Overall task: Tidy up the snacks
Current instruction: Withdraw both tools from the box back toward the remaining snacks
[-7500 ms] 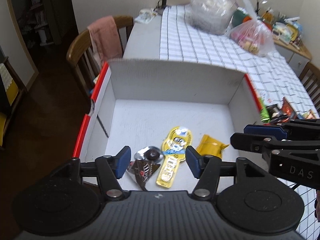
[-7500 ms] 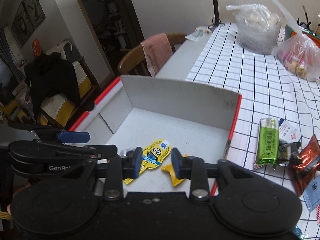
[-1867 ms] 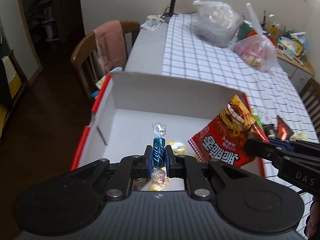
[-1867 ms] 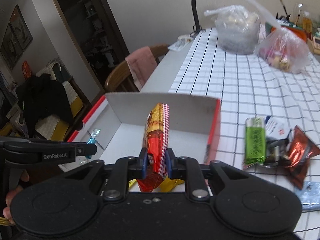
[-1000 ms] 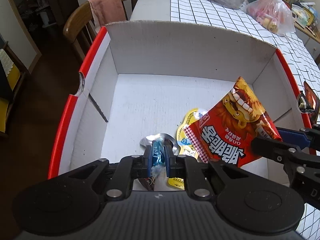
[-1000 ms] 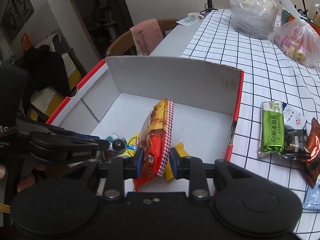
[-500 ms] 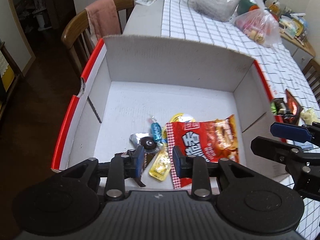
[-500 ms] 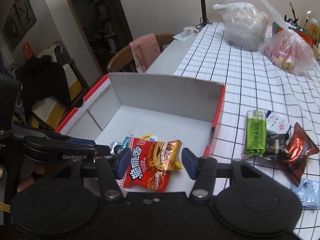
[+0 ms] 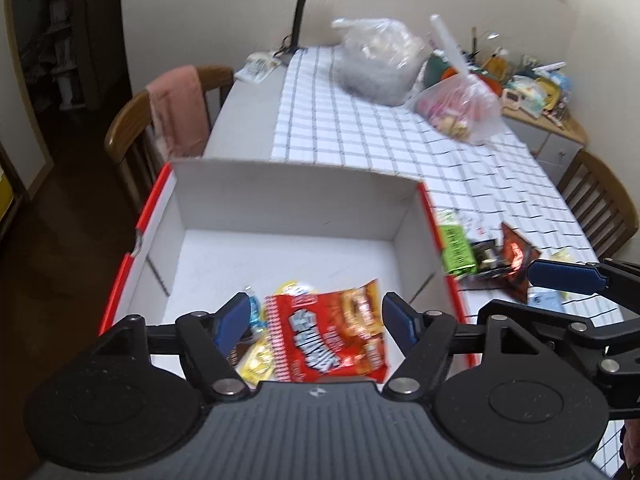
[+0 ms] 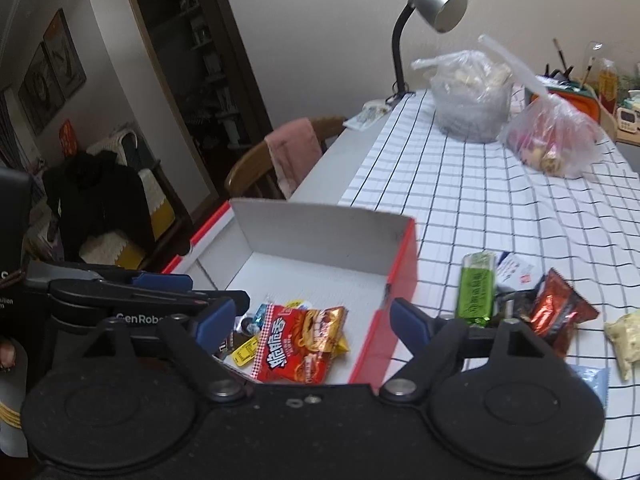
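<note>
A lived-in home dining room: a long table [image 10: 500,208] wearing a white grid-check cloth is standing against a plain wall, with wooden chairs [image 9: 132,136] pulled up around it and a pink towel [image 9: 178,110] hanging over one chair back. A silver gooseneck lamp [image 10: 434,0] is leaning over tied plastic bags [image 10: 472,94]. Framed pictures [image 10: 52,72] are hanging beside a dark doorway, and clothing is lying heaped on an armchair [image 10: 104,200].

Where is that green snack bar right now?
The green snack bar lies on the checked tablecloth just outside the box's red right wall, beside a shiny brown wrapper, seen in both views.
</note>
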Demonstrator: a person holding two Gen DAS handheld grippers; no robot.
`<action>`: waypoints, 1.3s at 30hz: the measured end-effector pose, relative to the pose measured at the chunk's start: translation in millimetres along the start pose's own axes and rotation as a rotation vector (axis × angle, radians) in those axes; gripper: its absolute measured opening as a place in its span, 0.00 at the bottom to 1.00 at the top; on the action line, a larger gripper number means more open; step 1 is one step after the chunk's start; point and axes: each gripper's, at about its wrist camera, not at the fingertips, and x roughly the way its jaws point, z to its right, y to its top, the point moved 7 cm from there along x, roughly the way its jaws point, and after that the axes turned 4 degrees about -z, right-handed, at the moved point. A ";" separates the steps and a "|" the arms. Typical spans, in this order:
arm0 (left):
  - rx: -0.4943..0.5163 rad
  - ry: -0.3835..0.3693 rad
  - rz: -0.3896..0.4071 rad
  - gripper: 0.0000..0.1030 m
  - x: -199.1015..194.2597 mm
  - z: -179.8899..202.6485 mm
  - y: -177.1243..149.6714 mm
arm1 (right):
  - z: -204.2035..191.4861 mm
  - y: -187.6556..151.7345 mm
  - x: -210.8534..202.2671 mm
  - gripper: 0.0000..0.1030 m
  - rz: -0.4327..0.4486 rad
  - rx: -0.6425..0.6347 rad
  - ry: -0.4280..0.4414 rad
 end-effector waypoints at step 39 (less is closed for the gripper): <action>0.278 -0.139 -0.014 0.78 81.6 253.2 11.4 | 259.5 -53.6 -78.4 0.99 -0.055 0.009 -0.286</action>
